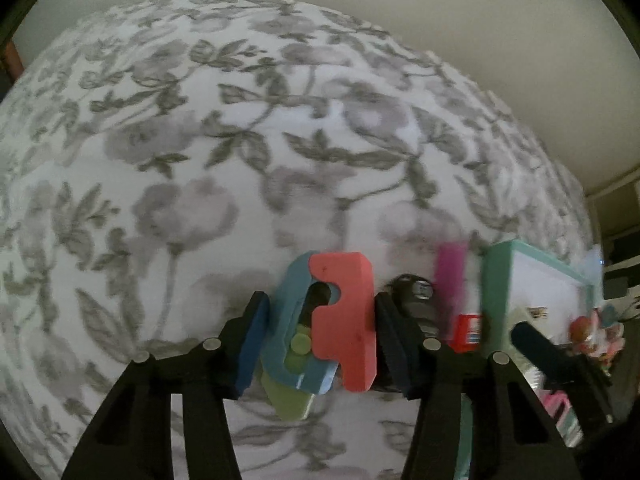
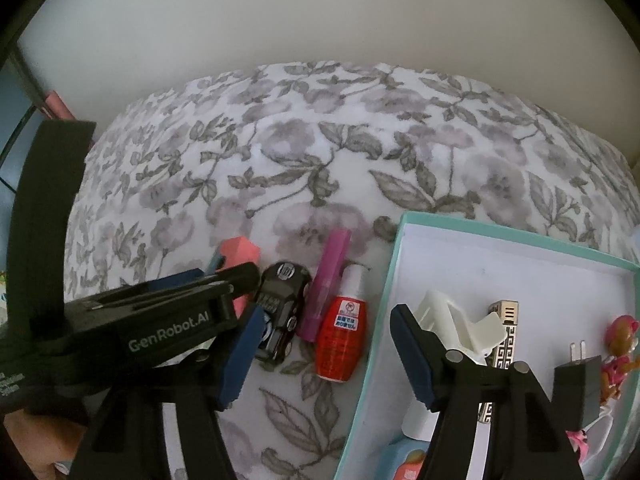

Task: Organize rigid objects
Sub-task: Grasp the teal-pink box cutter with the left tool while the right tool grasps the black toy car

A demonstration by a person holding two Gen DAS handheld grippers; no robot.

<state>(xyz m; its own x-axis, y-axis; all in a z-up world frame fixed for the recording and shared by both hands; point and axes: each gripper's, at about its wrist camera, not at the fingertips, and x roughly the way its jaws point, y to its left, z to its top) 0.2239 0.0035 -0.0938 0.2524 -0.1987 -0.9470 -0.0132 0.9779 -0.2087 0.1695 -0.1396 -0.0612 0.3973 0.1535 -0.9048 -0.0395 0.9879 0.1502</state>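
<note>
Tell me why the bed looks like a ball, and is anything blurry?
Left wrist view: the fisheye lens bulges the flat bedspread into a dome; the pink tube and box are smeared by motion, while the foam pieces stay fairly sharp. Right wrist view: same bulge, dim soft light, but the red bottle reads clearly.

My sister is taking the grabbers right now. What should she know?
Left gripper: fingers on either side of the foam clips; not clearly pinched yet.
Right gripper: open, empty, over the teal box's edge.
On the bedspread: toy car, pink tube, red bottle.
In the teal box: white holder, patterned lighter, black plug, doll.
Left: box the clips, car, tube and bottle.
</note>
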